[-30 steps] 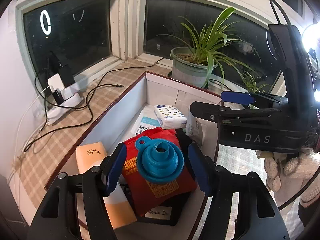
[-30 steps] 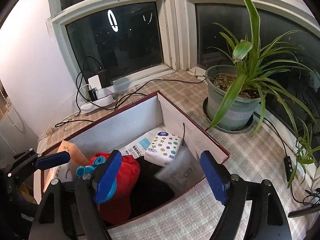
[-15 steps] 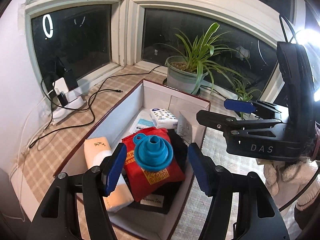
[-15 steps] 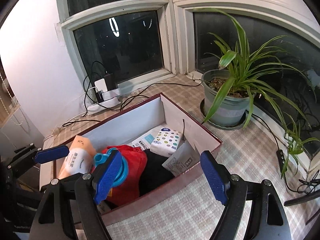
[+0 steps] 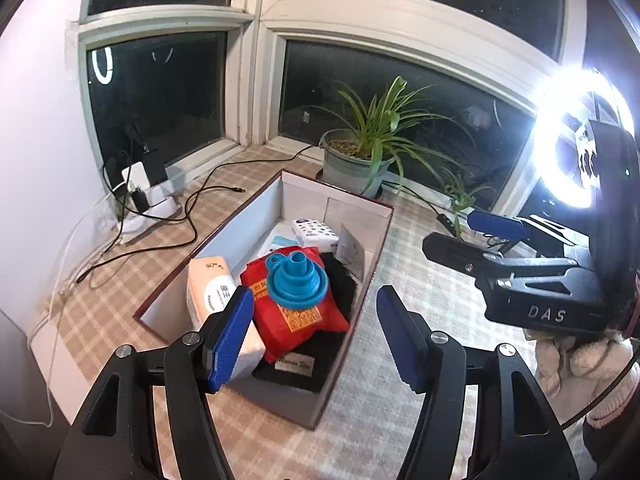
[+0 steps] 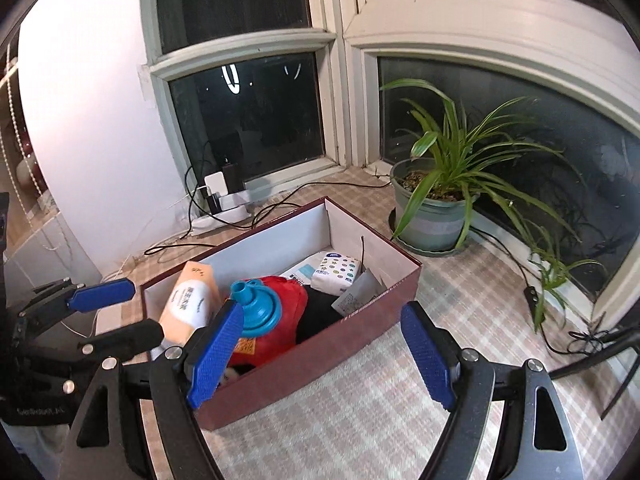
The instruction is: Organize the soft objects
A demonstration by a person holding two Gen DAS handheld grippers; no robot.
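Soft packs sit in the maroon box [image 6: 360, 332] on the plaid cloth [image 6: 400, 408]; the black item [image 5: 340, 288] under the red pouch [image 5: 296, 320] is hard to identify. Left gripper [image 5: 316, 340] and right gripper [image 6: 320, 356] are spread wide, holding nothing. Box contents: blue funnel [image 5: 297, 280] on the pouch, orange tissue pack [image 6: 190, 300], dotted tissue pack [image 6: 336, 272].

A black cloth item [image 5: 340, 288] lies mostly hidden under the red fabric pouch [image 5: 298, 320]; its white label's [image 5: 295, 363] print is too blurred to read.
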